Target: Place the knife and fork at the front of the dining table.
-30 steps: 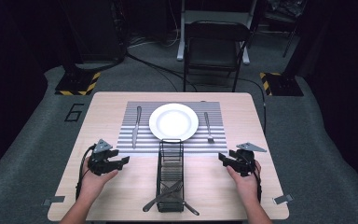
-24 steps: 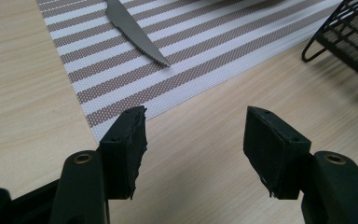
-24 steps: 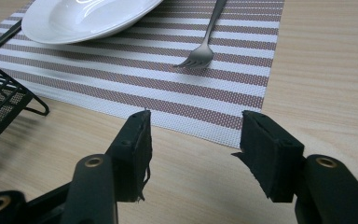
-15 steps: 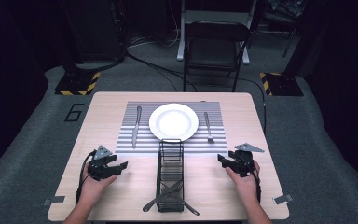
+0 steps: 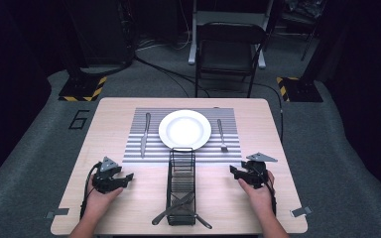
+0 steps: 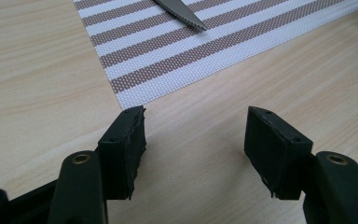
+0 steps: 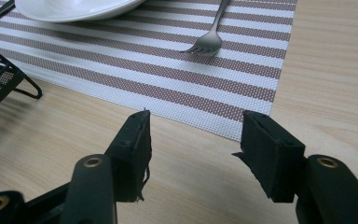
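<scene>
Dark floor and a folding chair (image 5: 230,49) sit beyond the pale wooden table (image 5: 114,111), which carries a striped placemat (image 5: 228,148) at its far middle.

Going from the left: the left gripper (image 5: 121,177) rests low over bare wood at the near left, held in a hand (image 5: 99,198), its jaws spread wide with nothing between them. Just beyond it, on the mat's left side, lies a knife (image 5: 144,134), blade pointing toward the person. A white plate (image 5: 184,129) sits at the mat's centre. Touching the mat's near edge is a long black wire basket (image 5: 181,186), running toward the person, with cutlery lying crossed in its near end. A fork (image 5: 222,135) lies on the mat's right side, tines toward the person. The right gripper (image 5: 235,172) hovers at the near right, jaws equally wide and empty.

From the left gripper view (image 6: 193,144), the knife's serrated tip (image 6: 182,14) and the mat's woven weave show up close. From the right gripper view (image 7: 193,149), the fork's tines (image 7: 203,46), the plate's rim (image 7: 74,11) and one wire foot of the basket (image 7: 9,79) show.
</scene>
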Demonstrator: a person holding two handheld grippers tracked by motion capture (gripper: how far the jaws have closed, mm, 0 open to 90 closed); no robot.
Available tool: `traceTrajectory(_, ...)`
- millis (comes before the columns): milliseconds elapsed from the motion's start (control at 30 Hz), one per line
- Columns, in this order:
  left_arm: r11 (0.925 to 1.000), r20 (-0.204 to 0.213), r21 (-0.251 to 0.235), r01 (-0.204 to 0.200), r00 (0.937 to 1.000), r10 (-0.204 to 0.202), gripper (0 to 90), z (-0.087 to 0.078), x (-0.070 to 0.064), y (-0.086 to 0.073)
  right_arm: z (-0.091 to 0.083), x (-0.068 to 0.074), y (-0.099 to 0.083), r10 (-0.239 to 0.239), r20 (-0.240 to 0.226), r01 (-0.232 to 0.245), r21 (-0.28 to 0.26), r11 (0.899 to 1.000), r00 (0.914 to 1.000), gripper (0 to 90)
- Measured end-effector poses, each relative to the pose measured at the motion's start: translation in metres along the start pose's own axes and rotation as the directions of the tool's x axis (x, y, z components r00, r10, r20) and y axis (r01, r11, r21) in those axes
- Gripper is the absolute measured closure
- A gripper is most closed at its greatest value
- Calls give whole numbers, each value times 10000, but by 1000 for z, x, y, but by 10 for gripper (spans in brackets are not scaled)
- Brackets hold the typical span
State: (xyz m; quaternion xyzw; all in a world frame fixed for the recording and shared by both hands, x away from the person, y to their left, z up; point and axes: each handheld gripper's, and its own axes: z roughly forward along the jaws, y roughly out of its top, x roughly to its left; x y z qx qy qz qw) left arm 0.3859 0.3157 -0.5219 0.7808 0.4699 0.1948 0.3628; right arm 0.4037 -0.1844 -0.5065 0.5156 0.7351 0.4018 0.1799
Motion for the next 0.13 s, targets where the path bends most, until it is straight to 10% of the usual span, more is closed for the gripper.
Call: traceTrajectory(133,10000,-129,-22,94,9999,-94,376,-1,2,0,0,0,-1,-61,66,61,12,10000,10000,404)
